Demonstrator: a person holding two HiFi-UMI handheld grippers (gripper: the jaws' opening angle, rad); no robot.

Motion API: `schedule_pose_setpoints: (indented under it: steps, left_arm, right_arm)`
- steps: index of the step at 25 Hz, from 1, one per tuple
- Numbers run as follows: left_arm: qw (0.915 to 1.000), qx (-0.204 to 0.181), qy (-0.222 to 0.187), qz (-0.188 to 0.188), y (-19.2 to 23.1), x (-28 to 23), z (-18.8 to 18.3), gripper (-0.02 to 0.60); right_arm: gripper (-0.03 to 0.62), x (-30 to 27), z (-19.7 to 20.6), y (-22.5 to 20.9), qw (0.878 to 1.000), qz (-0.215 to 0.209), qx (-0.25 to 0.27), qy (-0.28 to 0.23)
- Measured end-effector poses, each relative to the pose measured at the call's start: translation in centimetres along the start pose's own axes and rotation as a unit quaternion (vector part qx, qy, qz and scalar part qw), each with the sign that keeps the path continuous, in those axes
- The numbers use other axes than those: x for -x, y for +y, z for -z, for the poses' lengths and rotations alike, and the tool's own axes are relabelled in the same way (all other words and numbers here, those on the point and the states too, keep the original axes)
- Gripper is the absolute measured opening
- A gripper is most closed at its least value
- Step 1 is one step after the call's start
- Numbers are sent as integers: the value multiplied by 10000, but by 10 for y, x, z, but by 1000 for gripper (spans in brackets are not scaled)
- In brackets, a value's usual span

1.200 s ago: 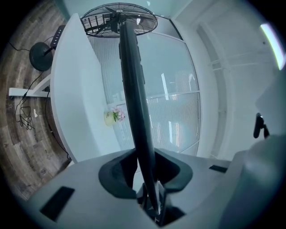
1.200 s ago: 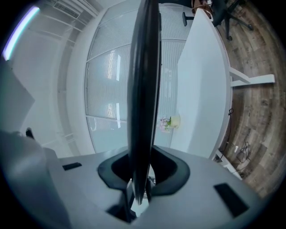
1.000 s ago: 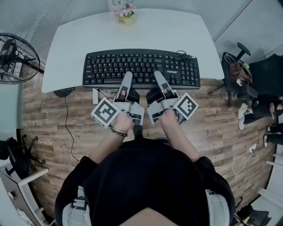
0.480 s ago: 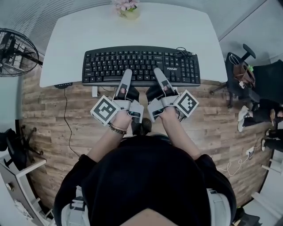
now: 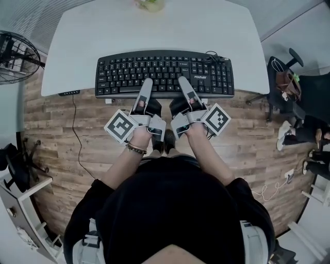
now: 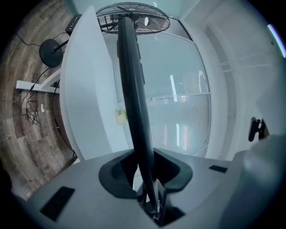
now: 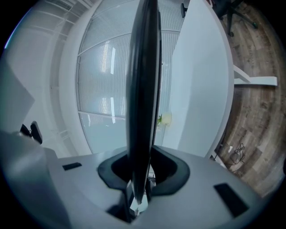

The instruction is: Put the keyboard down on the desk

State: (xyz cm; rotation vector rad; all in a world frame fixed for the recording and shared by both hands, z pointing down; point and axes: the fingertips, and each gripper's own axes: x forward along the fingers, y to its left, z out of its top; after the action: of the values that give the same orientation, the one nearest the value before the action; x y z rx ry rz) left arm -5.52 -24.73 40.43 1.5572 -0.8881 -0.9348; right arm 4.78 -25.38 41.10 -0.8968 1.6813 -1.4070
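Observation:
A black keyboard (image 5: 165, 72) lies level over the near part of the white desk (image 5: 154, 28), its front edge about at the desk's edge. Whether it touches the desk I cannot tell. My left gripper (image 5: 145, 86) is shut on the front edge left of the middle. My right gripper (image 5: 183, 85) is shut on the same edge right of the middle. In the left gripper view the keyboard (image 6: 132, 89) shows edge-on, running up from between the jaws. The right gripper view has the keyboard (image 7: 142, 89) the same way.
A flower pot (image 5: 149, 4) stands at the desk's far edge. The keyboard's cord (image 5: 214, 55) is coiled at its far right corner. A floor fan (image 5: 15, 56) stands left of the desk, an office chair (image 5: 283, 77) to the right. Cables (image 5: 75, 134) run over the wooden floor.
Both grippers have carried the keyboard a little forward over the desk. The desk has come nearer in the head view and the flower pot has slid to the top edge.

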Motion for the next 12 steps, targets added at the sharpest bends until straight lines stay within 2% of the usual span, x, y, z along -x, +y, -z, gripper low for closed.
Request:
schedule_pose_setpoints:
  steps: [12]
  left_arm:
    - [9999,76,50,-96,29,-1,-3,100]
  right_arm:
    - [81,-7,2,-24,9999,-45,109,7]
